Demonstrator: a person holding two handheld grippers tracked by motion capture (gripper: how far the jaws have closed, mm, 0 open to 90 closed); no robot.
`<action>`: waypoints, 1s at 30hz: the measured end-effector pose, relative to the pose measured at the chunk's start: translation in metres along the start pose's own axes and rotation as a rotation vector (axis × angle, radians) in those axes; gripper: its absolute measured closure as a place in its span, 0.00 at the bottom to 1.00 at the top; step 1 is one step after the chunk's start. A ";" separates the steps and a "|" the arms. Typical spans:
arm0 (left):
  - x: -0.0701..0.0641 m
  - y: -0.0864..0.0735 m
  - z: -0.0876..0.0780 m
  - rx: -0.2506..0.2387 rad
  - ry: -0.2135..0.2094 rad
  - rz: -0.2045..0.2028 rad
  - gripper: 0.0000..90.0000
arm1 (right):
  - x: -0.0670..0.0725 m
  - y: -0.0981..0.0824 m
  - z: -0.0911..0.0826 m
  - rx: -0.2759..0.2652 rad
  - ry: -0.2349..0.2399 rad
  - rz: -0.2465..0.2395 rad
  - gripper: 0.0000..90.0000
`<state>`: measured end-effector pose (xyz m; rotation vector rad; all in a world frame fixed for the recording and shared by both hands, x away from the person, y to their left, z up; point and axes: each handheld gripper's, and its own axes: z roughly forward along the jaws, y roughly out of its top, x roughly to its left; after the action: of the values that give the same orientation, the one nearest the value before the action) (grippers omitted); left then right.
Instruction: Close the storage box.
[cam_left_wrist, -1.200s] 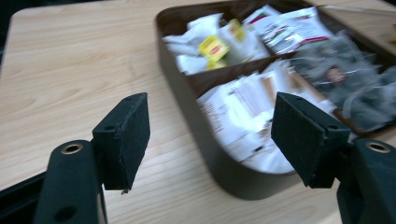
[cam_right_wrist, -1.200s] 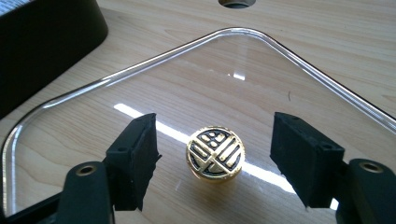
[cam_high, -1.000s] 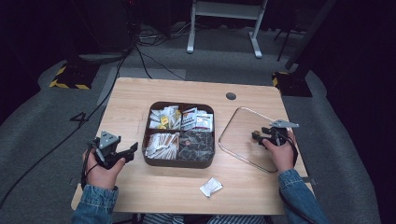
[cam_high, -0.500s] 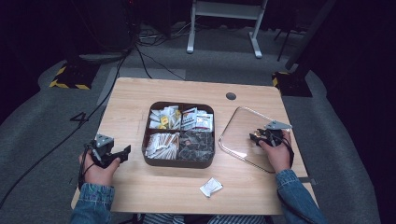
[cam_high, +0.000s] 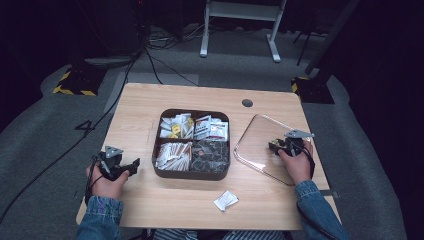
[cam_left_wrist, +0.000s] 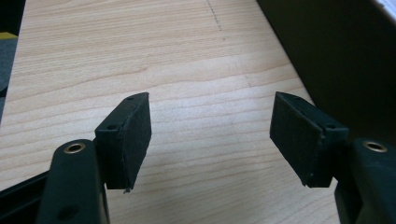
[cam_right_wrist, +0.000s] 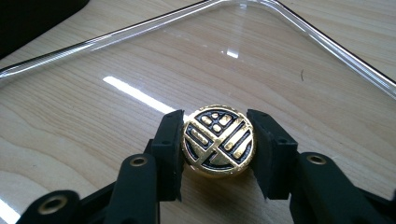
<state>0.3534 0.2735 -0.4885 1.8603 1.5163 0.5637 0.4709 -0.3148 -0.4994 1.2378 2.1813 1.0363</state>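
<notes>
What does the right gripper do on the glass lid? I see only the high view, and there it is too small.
Observer: The right gripper has just been closing its jaws; they now clamp a round gold-and-black knob on the clear lid.
Operator: Do the left jaws hold anything?
Observer: No. The left gripper has its jaws open over bare table, with nothing between them.
Operator: Is it near the box?
Observer: Yes, the dark box wall is close beside one jaw.

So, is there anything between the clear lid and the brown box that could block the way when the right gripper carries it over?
Nothing visible does. The right gripper is shut on the gold knob of the clear lid, which lies just right of the brown box; only a bare strip of table separates them.
</notes>
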 end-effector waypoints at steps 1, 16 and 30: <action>0.000 0.000 0.000 0.003 -0.001 0.000 0.33 | 0.000 0.000 0.000 -0.001 0.000 0.001 0.66; -0.001 -0.007 0.012 0.056 0.011 0.051 0.30 | 0.001 -0.001 -0.001 -0.005 -0.005 0.010 0.66; -0.001 -0.008 0.016 0.041 -0.010 0.077 0.24 | -0.005 0.010 -0.024 -0.047 0.030 0.052 0.66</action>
<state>0.3587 0.2697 -0.5048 1.9567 1.4651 0.5615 0.4632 -0.3256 -0.4761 1.2717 2.1447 1.1281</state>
